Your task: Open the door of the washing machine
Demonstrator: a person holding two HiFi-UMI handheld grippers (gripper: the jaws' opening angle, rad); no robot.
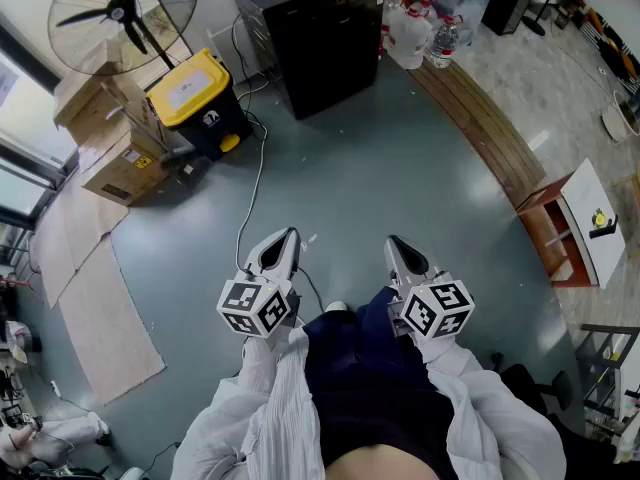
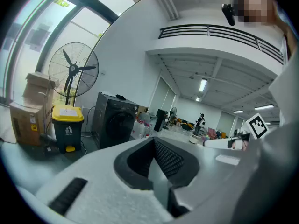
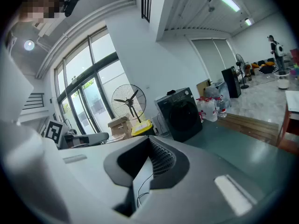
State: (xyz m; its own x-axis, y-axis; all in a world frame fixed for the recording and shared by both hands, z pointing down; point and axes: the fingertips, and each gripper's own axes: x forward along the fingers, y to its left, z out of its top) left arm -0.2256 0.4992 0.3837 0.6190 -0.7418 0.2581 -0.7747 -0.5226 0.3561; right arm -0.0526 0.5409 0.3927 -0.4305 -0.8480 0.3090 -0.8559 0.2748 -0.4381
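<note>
The left gripper (image 1: 283,240) and right gripper (image 1: 397,246) hover, fingers pressed together, empty. At twelve o'clock the washing machine (image 1: 325,38) stands well apart, its door (image 2: 120,123) closed, details lost in darkness.

No words or numbers are legible.

Bin (image 2: 67,125): white pictogram of a figure dropping litter on the front. A white label sits on the yellow lid, its print too small to read.

Box (image 2: 25,125): yellow sticker with a black mark, unreadable.

White panel (image 1: 590,223): yellow-and-black mark, unreadable.
</note>
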